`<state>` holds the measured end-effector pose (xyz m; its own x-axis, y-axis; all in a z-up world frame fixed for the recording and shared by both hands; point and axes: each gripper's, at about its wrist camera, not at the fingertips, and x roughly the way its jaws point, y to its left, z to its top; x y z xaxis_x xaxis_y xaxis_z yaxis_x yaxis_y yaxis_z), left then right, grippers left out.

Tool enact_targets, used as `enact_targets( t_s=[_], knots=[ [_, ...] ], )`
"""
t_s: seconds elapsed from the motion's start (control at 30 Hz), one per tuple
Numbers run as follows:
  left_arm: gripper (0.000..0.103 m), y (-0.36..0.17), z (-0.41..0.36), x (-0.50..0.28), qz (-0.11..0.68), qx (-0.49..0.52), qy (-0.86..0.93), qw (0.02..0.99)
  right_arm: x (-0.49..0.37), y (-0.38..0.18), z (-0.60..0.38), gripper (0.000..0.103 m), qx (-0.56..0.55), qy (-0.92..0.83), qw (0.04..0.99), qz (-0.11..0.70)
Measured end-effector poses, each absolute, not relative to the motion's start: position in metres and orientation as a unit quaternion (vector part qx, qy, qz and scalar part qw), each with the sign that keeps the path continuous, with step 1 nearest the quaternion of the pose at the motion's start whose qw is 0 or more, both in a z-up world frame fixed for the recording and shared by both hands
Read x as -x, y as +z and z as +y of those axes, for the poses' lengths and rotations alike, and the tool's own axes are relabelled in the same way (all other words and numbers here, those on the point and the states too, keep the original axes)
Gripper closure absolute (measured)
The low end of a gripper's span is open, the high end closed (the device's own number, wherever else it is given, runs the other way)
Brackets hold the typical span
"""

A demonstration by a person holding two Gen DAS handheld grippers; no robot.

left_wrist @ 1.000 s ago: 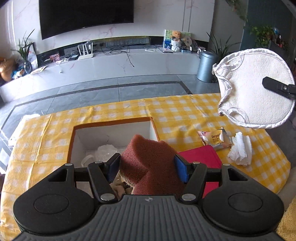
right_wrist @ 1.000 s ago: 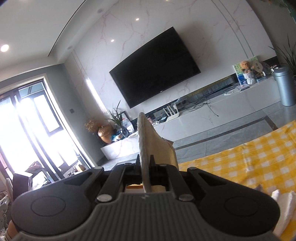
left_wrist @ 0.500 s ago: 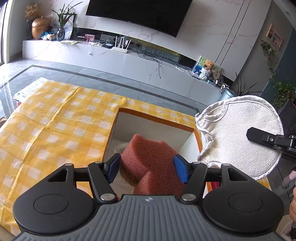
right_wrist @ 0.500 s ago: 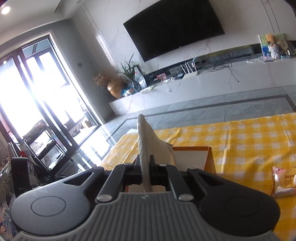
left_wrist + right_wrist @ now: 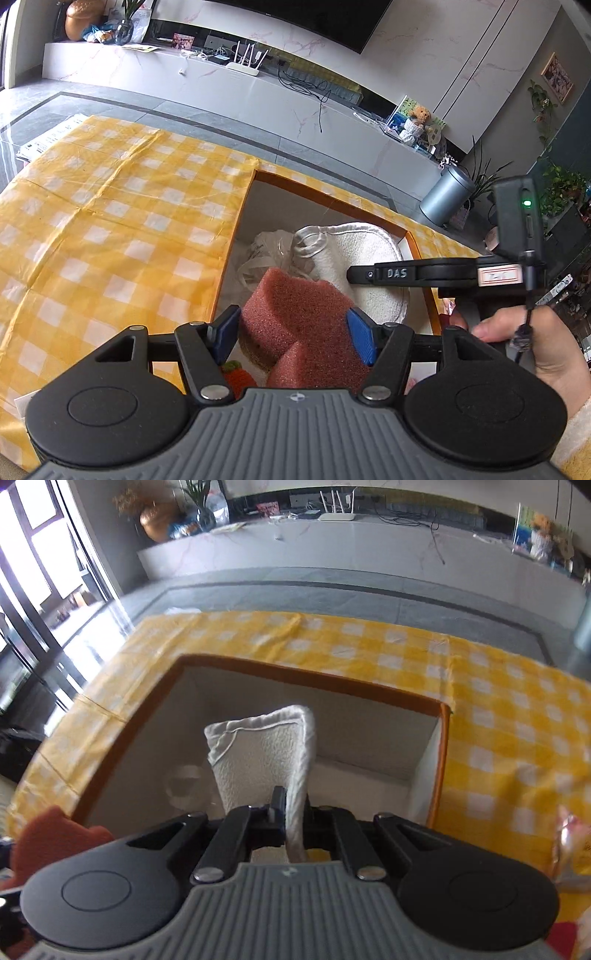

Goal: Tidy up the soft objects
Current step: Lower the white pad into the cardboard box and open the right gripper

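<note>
Right now the pink sponge (image 5: 306, 317) sits clamped between the blue pads (image 5: 360, 339) of the left gripper (image 5: 291, 334), its curved body squeezed from both sides and held over the near end of the open box (image 5: 243, 229). That box has an orange rim and pale inner walls, and it stands on a table covered with a yellow checked cloth (image 5: 110, 229). Beside the sponge, a round white terry pad (image 5: 369, 254) with a satin-like border hangs partly inside the box; the right gripper (image 5: 356, 275) reaches in from the right side of the left wrist view, its fingers pinched tight on the pad's edge. From the right wrist view the same white terry pad (image 5: 266, 760) stands folded and upright between the closed fingers of the right gripper (image 5: 284, 812), above the box's floor, with the box (image 5: 306, 677) rim framing it. Deeper in the box lie a crumpled clear plastic bag (image 5: 266, 251) and, near the bottom of the left view, an orange knitted item (image 5: 236, 376) with a green tip. A person's hand (image 5: 535, 347) grips the right tool's handle at the right edge, a pale fuzzy sleeve showing at the wrist. On the cloth to the right of the box, a shiny snack packet (image 5: 570, 845) shows blurred. Beyond the table are grey floor tiles and a long white media bench (image 5: 258, 92) carrying a router.
</note>
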<state>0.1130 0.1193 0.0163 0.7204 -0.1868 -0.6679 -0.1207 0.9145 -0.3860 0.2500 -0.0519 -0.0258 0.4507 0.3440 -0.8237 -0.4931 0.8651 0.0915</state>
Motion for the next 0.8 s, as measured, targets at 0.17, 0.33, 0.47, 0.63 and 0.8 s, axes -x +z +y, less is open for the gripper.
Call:
enact_targets(
  t_s=[0.17, 0.33, 0.47, 0.63, 0.8],
  knots=[
    [0.031, 0.017, 0.119, -0.114, 0.375, 0.205, -0.021, 0.904, -0.249, -0.052, -0.022, 0.099, 0.228, 0.192, 0.833, 0.466],
    [0.031, 0.018, 0.124, -0.112, 0.376, 0.207, -0.015, 0.903, -0.248, -0.08, -0.012, 0.097, 0.311, 0.142, 0.815, 0.469],
    [0.031, 0.019, 0.126, -0.109, 0.374, 0.208, -0.014, 0.904, -0.238, -0.073, -0.007, 0.065, 0.337, 0.137, 0.818, 0.445],
    [0.031, 0.021, 0.126, -0.107, 0.369, 0.209, -0.021, 0.906, -0.208, -0.056, -0.003, 0.026, 0.413, 0.122, 0.831, 0.351],
    [0.031, 0.024, 0.121, -0.106, 0.362, 0.2, -0.032, 0.91, -0.192, -0.012, -0.034, 0.019, 0.335, 0.123, 0.878, 0.318]
  ],
)
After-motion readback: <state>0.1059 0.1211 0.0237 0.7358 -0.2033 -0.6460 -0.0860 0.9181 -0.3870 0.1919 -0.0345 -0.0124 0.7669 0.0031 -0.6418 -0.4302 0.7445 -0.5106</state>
